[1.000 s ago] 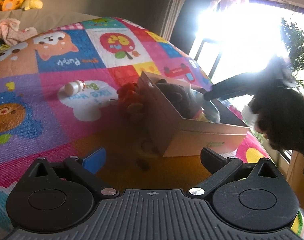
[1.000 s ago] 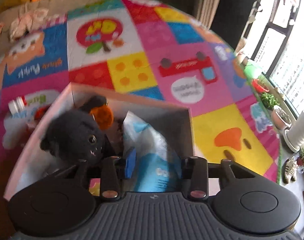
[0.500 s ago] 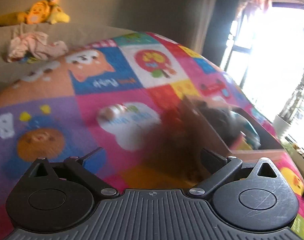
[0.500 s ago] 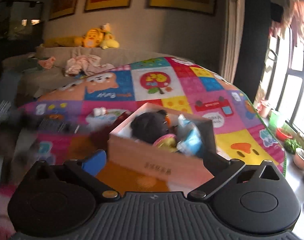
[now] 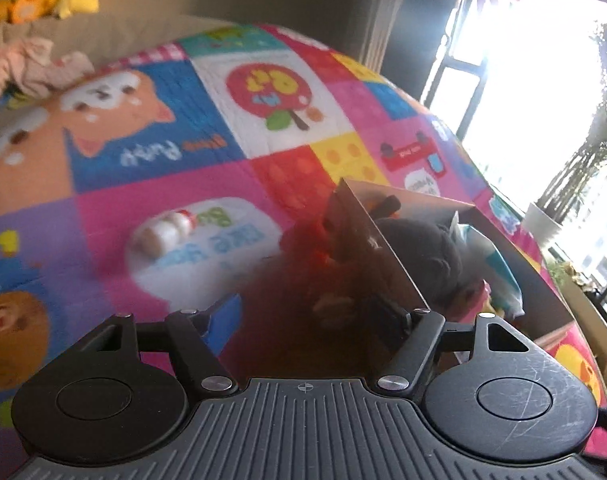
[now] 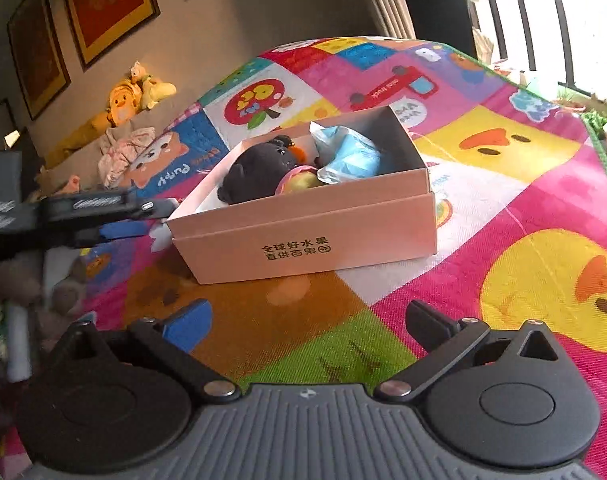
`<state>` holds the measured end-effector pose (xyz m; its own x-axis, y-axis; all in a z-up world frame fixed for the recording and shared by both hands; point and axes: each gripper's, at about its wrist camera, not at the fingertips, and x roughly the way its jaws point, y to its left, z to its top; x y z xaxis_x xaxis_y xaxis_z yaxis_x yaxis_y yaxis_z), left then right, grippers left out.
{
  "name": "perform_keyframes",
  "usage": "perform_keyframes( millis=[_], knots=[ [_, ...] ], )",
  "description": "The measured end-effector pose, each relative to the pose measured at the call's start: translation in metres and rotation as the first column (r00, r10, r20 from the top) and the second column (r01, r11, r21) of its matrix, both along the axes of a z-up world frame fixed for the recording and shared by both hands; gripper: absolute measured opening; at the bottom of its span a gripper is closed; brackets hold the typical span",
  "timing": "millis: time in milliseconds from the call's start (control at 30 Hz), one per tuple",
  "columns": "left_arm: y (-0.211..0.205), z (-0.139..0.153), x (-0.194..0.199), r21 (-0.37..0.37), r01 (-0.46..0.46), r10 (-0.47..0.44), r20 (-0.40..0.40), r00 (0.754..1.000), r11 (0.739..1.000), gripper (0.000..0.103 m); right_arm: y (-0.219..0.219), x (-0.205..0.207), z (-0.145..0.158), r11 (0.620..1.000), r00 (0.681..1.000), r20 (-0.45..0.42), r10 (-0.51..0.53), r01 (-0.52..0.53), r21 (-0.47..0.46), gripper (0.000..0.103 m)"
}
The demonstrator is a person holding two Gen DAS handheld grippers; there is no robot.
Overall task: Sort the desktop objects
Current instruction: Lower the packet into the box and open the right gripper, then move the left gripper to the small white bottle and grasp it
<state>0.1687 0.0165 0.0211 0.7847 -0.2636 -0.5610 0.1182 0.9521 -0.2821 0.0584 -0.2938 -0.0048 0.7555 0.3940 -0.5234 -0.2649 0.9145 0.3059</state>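
Note:
A pink cardboard box stands on the colourful play mat. It holds a black plush toy, a blue packet and a round pink-rimmed item. A red plush toy lies against the box's left wall. A small white bottle lies on the mat further left. My left gripper is open, close over the red plush beside the box; it shows in the right wrist view too. My right gripper is open and empty, in front of the box.
A beige sofa with yellow plush toys and crumpled clothes stands behind the mat. Windows and potted plants lie to the right. A grey plush and clutter lie at the mat's left edge.
My right gripper has opened and pulled back out of the box to in front of it. My left gripper has moved closer to the red plush by the box's left wall.

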Motion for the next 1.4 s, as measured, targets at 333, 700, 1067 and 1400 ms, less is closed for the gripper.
perform_keyframes(
  millis=[333,700,1067,1400],
  knots=[
    [-0.004,-0.018,0.035,-0.071,0.005,-0.011,-0.086,0.996,0.997,0.051,0.000,0.001,0.001,1.000,1.000,0.000,0.011,-0.011,0.018,0.103],
    [-0.002,-0.001,-0.061,0.008,0.065,-0.064,-0.056,0.996,0.998,0.050,-0.001,0.002,-0.001,1.000,1.000,-0.010,-0.004,0.004,0.021,0.103],
    [0.021,0.015,-0.135,-0.055,0.066,-0.065,0.019,0.998,0.996,0.080,0.013,-0.013,0.009,0.998,0.999,0.034,0.002,0.000,-0.068,0.103],
    [0.048,0.006,-0.020,-0.023,-0.188,0.187,-0.035,0.982,0.982,0.077,0.027,-0.024,0.009,0.991,0.993,0.105,0.050,-0.036,-0.126,0.103]
  ],
)
